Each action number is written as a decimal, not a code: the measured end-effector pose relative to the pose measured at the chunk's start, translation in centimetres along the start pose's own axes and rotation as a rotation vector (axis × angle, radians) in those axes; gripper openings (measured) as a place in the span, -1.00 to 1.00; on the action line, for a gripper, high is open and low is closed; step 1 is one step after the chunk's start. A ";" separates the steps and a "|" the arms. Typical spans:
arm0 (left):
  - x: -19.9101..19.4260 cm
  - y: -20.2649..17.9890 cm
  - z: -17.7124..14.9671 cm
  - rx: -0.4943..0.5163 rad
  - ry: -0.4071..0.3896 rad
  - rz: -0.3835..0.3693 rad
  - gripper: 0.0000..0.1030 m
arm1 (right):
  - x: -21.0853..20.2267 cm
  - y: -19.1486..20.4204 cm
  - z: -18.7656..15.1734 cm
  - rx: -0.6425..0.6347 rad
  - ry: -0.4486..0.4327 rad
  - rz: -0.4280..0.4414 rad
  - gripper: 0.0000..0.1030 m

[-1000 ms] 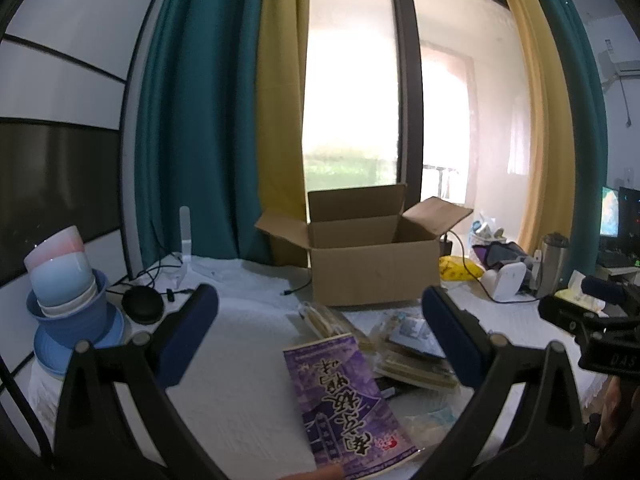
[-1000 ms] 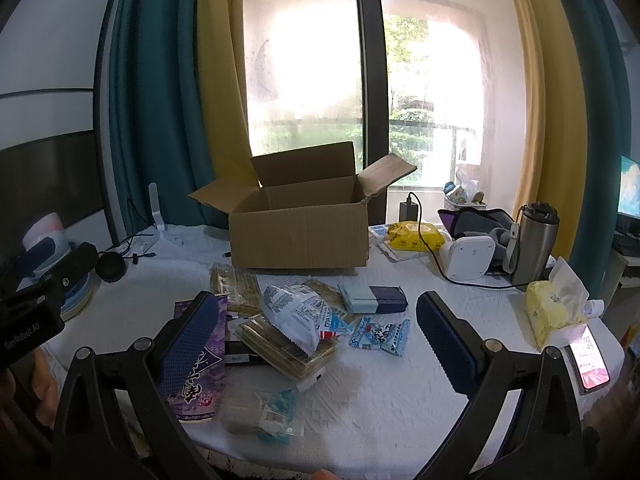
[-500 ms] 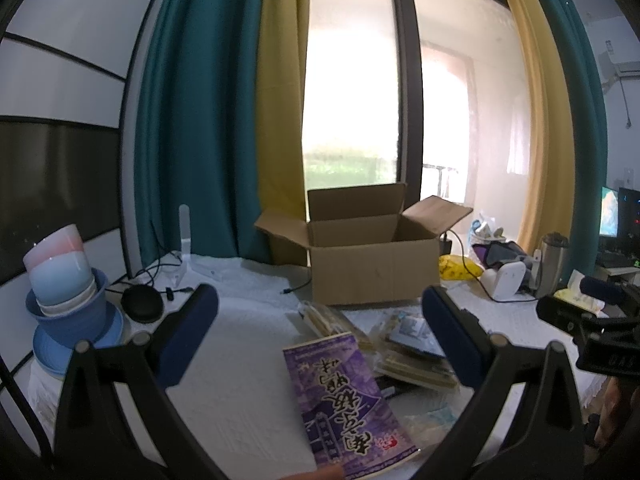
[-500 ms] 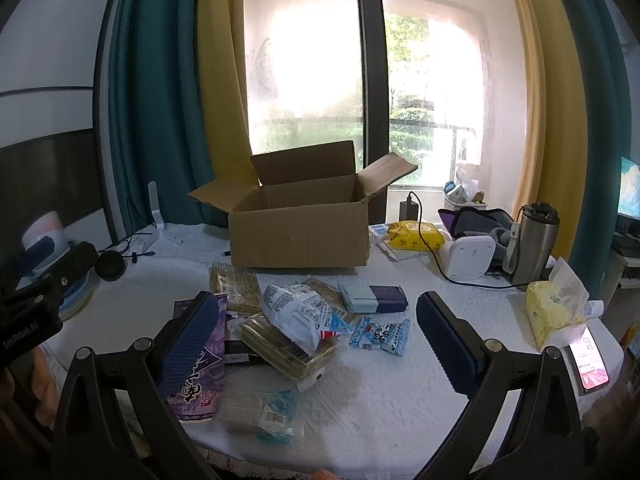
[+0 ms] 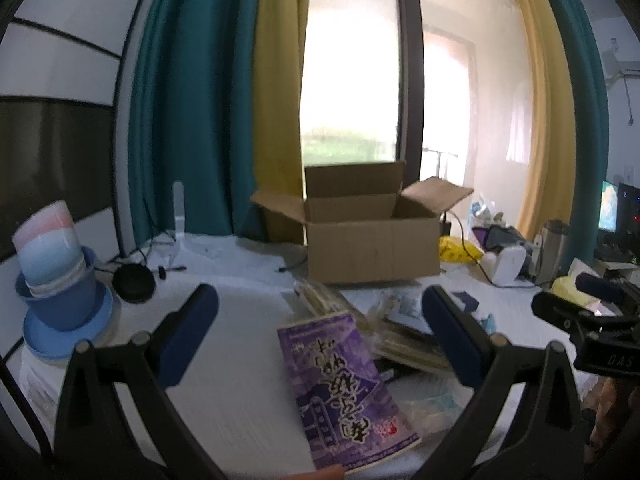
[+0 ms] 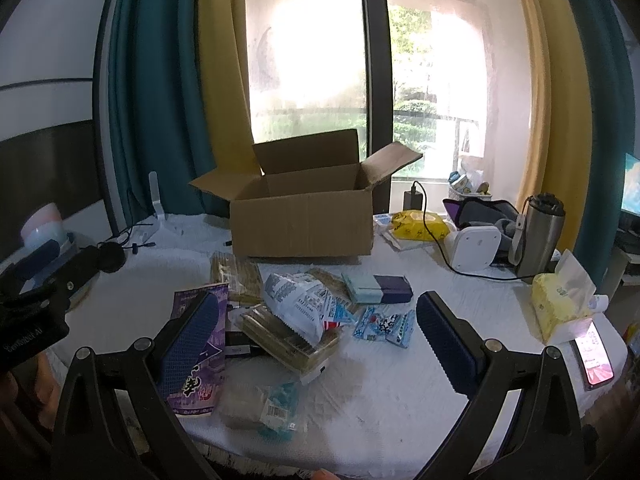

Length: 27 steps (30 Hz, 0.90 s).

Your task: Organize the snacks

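Observation:
An open cardboard box (image 6: 302,220) stands at the back of the white table; it also shows in the left wrist view (image 5: 372,246). In front of it lies a heap of snacks: a purple packet (image 5: 344,384), also in the right wrist view (image 6: 198,360), a white crinkled bag (image 6: 298,300), a clear tray of biscuits (image 6: 288,340), a teal-and-navy box (image 6: 378,288), small blue sachets (image 6: 384,326) and a clear pack (image 6: 264,400). My left gripper (image 5: 320,336) is open above the purple packet. My right gripper (image 6: 318,340) is open above the heap. Both are empty.
Stacked blue and pink bowls (image 5: 56,276) and a black round speaker (image 5: 133,282) sit at the left. A steel flask (image 6: 536,236), white device (image 6: 474,248), yellow tissue pack (image 6: 560,304) and phone (image 6: 596,354) sit at the right. The table's front edge (image 6: 320,456) is near.
The left wrist view is now slightly blurred and has shifted a little towards the table. The right gripper has barely moved. Both stay open.

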<state>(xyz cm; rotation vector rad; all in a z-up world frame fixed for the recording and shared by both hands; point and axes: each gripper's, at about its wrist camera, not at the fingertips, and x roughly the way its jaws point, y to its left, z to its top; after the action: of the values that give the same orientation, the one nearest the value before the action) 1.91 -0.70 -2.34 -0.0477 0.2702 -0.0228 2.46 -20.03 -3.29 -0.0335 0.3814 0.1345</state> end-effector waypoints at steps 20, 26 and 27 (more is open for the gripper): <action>14.0 -2.4 -8.0 -0.074 0.521 -0.104 0.99 | 13.3 -1.3 -1.3 0.001 0.214 0.100 0.97; 16.0 -3.3 -9.3 -0.039 0.617 -0.066 0.99 | 16.9 -1.1 -1.1 -0.006 0.245 0.175 0.97; 16.2 -3.3 -9.4 -0.033 0.625 -0.055 0.99 | 17.4 -1.2 -1.1 -0.004 0.250 0.181 0.97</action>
<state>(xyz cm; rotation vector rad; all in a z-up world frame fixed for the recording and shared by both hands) 14.93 -4.89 -15.51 -0.0807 0.8940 -0.0884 18.21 -19.07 -10.83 -0.0192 0.6341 0.3120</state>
